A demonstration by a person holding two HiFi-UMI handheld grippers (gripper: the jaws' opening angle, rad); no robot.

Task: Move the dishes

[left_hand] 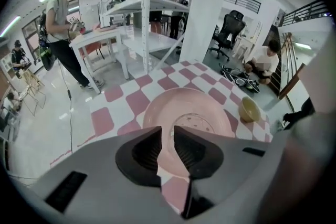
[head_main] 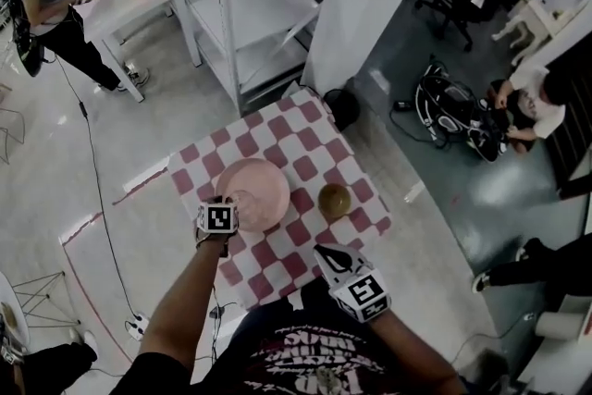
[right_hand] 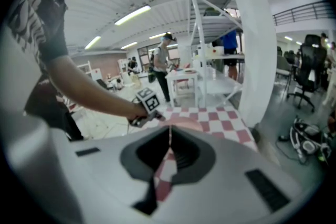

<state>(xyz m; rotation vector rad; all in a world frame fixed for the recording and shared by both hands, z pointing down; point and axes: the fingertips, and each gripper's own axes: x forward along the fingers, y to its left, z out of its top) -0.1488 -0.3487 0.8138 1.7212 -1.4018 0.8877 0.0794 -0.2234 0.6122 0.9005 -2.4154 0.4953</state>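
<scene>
Checked pink-and-white tablecloth (head_main: 277, 127) fills mid frame, w/ pale workshop floor round it. Pink plate (head_main: 252, 191) sits centre-left on it; small tan bowl (head_main: 334, 200) lies near on its right, not touching. Left gripper (left_hand: 167, 132) is at plate's near rim, jaws part open w/ a narrow gap, pads not pressing on anything. Right gripper (right_hand: 169, 134), lower centre, has jaws together, empty. Plate looks stiff, smooth, prob. slippery and breakable; best hold is a pinch on the raised near rim, kept level.
</scene>
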